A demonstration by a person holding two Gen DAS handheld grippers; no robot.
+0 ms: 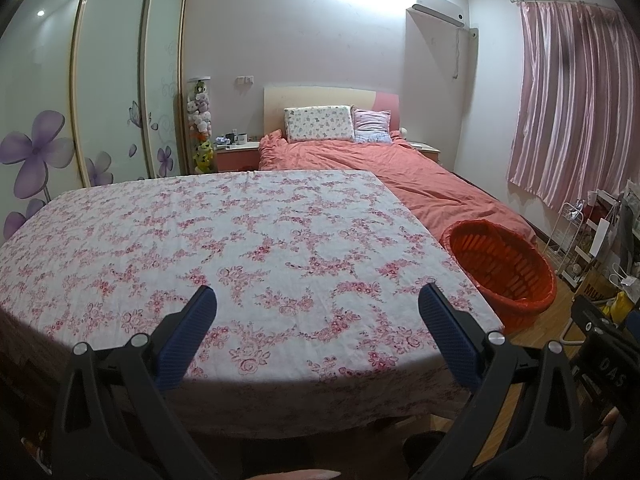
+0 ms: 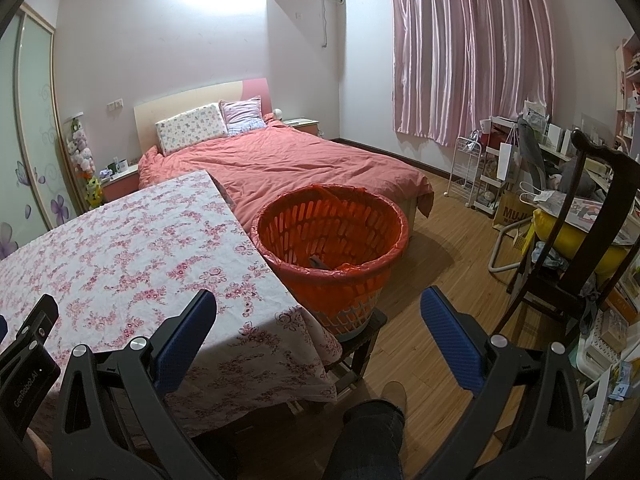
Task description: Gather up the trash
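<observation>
Bedroom with wood-plank floor: a floral cotton cloth covers the counter (image 1: 248, 240). Left tool (image 1: 316, 304) and right tool (image 2: 318, 312), both with ribbed blue pads, are spread wide, holding nothing. Round slatted orange basket (image 2: 332, 236), lined with a red bag, stands beside the counter; a dark item, possibly trash (image 2: 318, 262), lies inside. "GenRobot.AI" marks one tool.

Two forward wrist views, shared table (image 1: 248, 216)
</observation>
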